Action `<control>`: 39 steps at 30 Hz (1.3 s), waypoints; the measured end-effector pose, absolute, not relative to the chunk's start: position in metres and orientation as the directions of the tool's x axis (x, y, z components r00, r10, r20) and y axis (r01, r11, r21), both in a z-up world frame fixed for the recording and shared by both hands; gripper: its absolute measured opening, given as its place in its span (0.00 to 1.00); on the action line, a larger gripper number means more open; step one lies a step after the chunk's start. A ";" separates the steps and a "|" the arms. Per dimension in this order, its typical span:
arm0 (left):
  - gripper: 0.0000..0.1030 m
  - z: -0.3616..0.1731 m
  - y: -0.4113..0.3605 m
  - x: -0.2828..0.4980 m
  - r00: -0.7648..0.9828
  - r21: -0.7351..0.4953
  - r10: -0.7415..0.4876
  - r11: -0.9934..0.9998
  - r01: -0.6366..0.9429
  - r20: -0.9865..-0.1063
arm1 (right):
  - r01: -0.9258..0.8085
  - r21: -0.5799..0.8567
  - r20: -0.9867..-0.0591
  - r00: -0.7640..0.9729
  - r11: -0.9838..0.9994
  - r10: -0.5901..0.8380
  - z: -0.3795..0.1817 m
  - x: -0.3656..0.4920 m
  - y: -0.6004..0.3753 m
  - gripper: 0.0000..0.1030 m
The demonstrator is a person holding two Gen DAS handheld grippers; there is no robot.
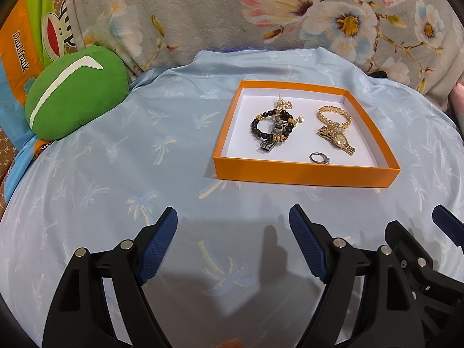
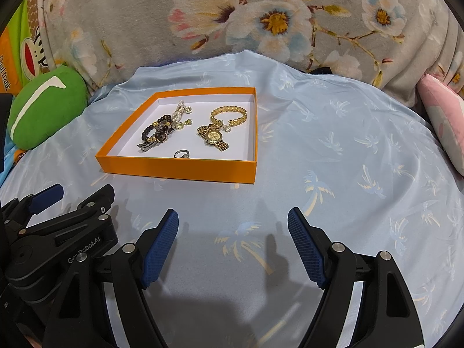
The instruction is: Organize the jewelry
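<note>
Both grippers, left [image 1: 232, 226] and right [image 2: 232, 226], hang released and empty above the cloth. Jewelry lies in the orange tray [image 2: 179, 169]: the ring [image 2: 181, 154] looks small, hard, slippery; likely best pinched across its band.

Orange box [image 1: 304, 174], white inside; pale-blue palm-print cloth [image 1: 145, 150]; green cushion [image 1: 75, 92].

A pale blue sheet [image 1: 116, 174] printed with palm trees covers the bed, smooth and softly lit from above. Behind it rises a grey blanket [image 2: 145, 14] with big pink and white blossoms. A green plush cushion [image 1: 75, 92] sits at the left, a pink pillow [image 2: 443, 121] at the right edge.
</note>
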State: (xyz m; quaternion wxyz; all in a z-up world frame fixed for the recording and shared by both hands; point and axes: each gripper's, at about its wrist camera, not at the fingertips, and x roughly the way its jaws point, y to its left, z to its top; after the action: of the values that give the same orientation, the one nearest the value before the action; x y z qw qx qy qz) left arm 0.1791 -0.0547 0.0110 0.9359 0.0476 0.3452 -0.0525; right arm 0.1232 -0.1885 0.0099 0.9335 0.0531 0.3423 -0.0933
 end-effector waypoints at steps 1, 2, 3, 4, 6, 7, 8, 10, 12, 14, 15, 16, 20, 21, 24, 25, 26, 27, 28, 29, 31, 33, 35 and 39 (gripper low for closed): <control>0.75 0.011 -0.055 0.179 0.756 0.053 -0.066 0.990 0.131 -0.651 | 0.210 0.035 -0.649 0.749 0.977 -0.138 0.010 0.123 -0.188 0.74; 0.75 0.011 -0.055 0.179 0.756 0.053 -0.065 0.990 0.131 -0.651 | 0.211 0.035 -0.648 0.749 0.977 -0.138 0.010 0.123 -0.188 0.74; 0.75 0.011 -0.055 0.179 0.756 0.053 -0.065 0.990 0.131 -0.651 | 0.210 0.035 -0.648 0.749 0.977 -0.138 0.010 0.123 -0.189 0.74; 0.75 0.011 -0.055 0.179 0.756 0.053 -0.065 0.990 0.130 -0.651 | 0.211 0.035 -0.649 0.748 0.977 -0.138 0.010 0.123 -0.188 0.74; 0.76 0.011 -0.054 0.179 0.756 0.054 -0.062 0.990 0.127 -0.652 | 0.210 0.035 -0.649 0.749 0.977 -0.138 0.010 0.123 -0.188 0.74; 0.76 0.011 -0.054 0.179 0.755 0.054 -0.061 0.991 0.127 -0.652 | 0.211 0.035 -0.648 0.749 0.977 -0.138 0.010 0.123 -0.188 0.74; 0.77 0.011 -0.054 0.179 0.755 0.054 -0.061 0.991 0.126 -0.653 | 0.211 0.034 -0.649 0.748 0.977 -0.139 0.010 0.123 -0.188 0.74; 0.77 0.011 -0.054 0.180 0.755 0.054 -0.061 0.990 0.127 -0.653 | 0.210 0.035 -0.649 0.748 0.977 -0.138 0.010 0.123 -0.189 0.74; 0.77 0.011 -0.053 0.179 0.755 0.054 -0.061 0.991 0.127 -0.653 | 0.211 0.034 -0.649 0.748 0.977 -0.139 0.010 0.123 -0.188 0.74; 0.77 0.011 -0.054 0.180 0.755 0.054 -0.061 0.990 0.127 -0.653 | 0.210 0.035 -0.648 0.749 0.977 -0.138 0.010 0.123 -0.189 0.74; 0.77 0.011 -0.053 0.179 0.756 0.055 -0.060 0.991 0.125 -0.652 | 0.210 0.034 -0.648 0.749 0.977 -0.138 0.010 0.123 -0.189 0.74; 0.78 0.011 -0.053 0.180 0.755 0.055 -0.059 0.991 0.125 -0.653 | 0.210 0.035 -0.648 0.749 0.977 -0.138 0.010 0.123 -0.188 0.74; 0.78 0.011 -0.052 0.180 0.756 0.056 -0.057 0.991 0.123 -0.652 | 0.210 0.035 -0.649 0.748 0.977 -0.138 0.010 0.123 -0.189 0.74; 0.78 0.011 -0.051 0.180 0.756 0.056 -0.057 0.991 0.123 -0.652 | 0.210 0.034 -0.649 0.748 0.977 -0.139 0.010 0.123 -0.188 0.74; 0.78 0.011 -0.052 0.180 0.758 0.060 -0.052 0.991 0.119 -0.650 | 0.210 0.033 -0.649 0.748 0.977 -0.139 0.010 0.123 -0.188 0.74; 0.78 0.011 -0.051 0.180 0.760 0.063 -0.048 0.991 0.116 -0.649 | 0.210 0.032 -0.649 0.748 0.977 -0.139 0.010 0.123 -0.188 0.74; 0.78 0.011 -0.051 0.179 0.762 0.066 -0.043 0.991 0.113 -0.646 | 0.210 0.032 -0.648 0.748 0.977 -0.140 0.010 0.123 -0.188 0.74; 0.78 0.012 -0.051 0.179 0.763 0.069 -0.039 0.992 0.109 -0.645 | 0.210 0.033 -0.648 0.749 0.977 -0.139 0.010 0.123 -0.188 0.74; 0.78 0.012 -0.051 0.178 0.765 0.071 -0.037 0.992 0.107 -0.643 | 0.210 0.033 -0.648 0.749 0.977 -0.139 0.010 0.123 -0.188 0.74; 0.78 0.012 -0.051 0.178 0.767 0.072 -0.035 0.992 0.106 -0.641 | 0.210 0.033 -0.648 0.749 0.977 -0.139 0.010 0.123 -0.188 0.74; 0.78 0.013 -0.052 0.178 0.768 0.073 -0.034 0.992 0.104 -0.639 | 0.210 0.033 -0.648 0.749 0.977 -0.139 0.010 0.123 -0.188 0.74; 0.78 0.013 -0.051 0.177 0.769 0.074 -0.033 0.992 0.103 -0.638 | 0.210 0.033 -0.648 0.749 0.977 -0.139 0.010 0.123 -0.188 0.74; 0.78 0.013 -0.052 0.177 0.770 0.075 -0.032 0.992 0.103 -0.638 | 0.210 0.032 -0.647 0.749 0.977 -0.139 0.010 0.123 -0.188 0.74; 0.78 0.014 -0.052 0.177 0.773 0.077 -0.032 0.992 0.104 -0.634 | 0.210 0.032 -0.648 0.749 0.977 -0.139 0.010 0.123 -0.188 0.74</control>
State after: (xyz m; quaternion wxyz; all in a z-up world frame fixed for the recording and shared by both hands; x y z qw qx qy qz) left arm 0.1769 -0.0519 0.0137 0.9399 0.0539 0.3353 -0.0360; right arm 0.1228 -0.1877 0.0100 0.9337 0.0515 0.3419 -0.0934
